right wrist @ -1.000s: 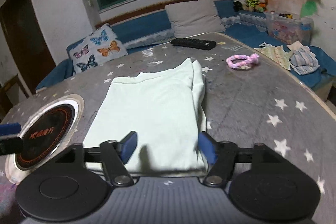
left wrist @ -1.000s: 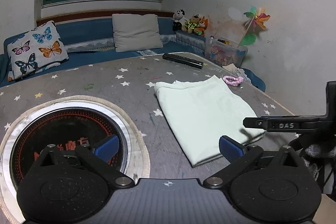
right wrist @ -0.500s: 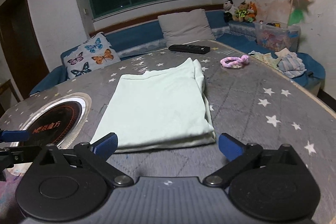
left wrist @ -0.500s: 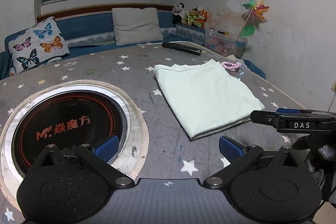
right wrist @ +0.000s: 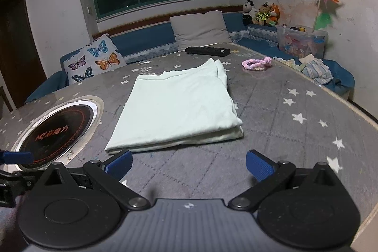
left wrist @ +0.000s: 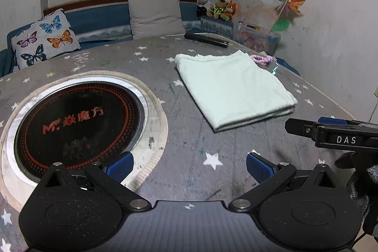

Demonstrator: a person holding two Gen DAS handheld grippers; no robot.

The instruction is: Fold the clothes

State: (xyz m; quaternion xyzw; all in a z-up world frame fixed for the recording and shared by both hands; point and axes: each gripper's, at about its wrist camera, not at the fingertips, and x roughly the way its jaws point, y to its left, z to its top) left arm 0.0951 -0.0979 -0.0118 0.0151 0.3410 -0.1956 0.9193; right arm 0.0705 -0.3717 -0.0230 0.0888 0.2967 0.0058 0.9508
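Note:
A pale green garment [left wrist: 232,89] [right wrist: 179,105] lies folded into a flat rectangle on the grey star-patterned table [left wrist: 189,169], with nothing touching it. My left gripper [left wrist: 189,165] is open and empty, held back near the table's front edge, left of the garment. My right gripper [right wrist: 187,163] is open and empty too, just short of the garment's near edge. In the left wrist view the right gripper [left wrist: 330,131] shows from the side at the right, held by a gloved hand [left wrist: 363,181].
A round black induction hob [left wrist: 78,117] [right wrist: 59,131] is set into the table on the left. A black remote [right wrist: 208,50] and a pink hair tie [right wrist: 256,63] lie beyond the garment. Loose clothes [right wrist: 311,66] sit on the blue bench at right, by a clear toy box [right wrist: 302,44].
My right gripper went from narrow over the garment's near edge to open and pulled back clear of it. My left gripper drew back as well. The garment stayed flat.

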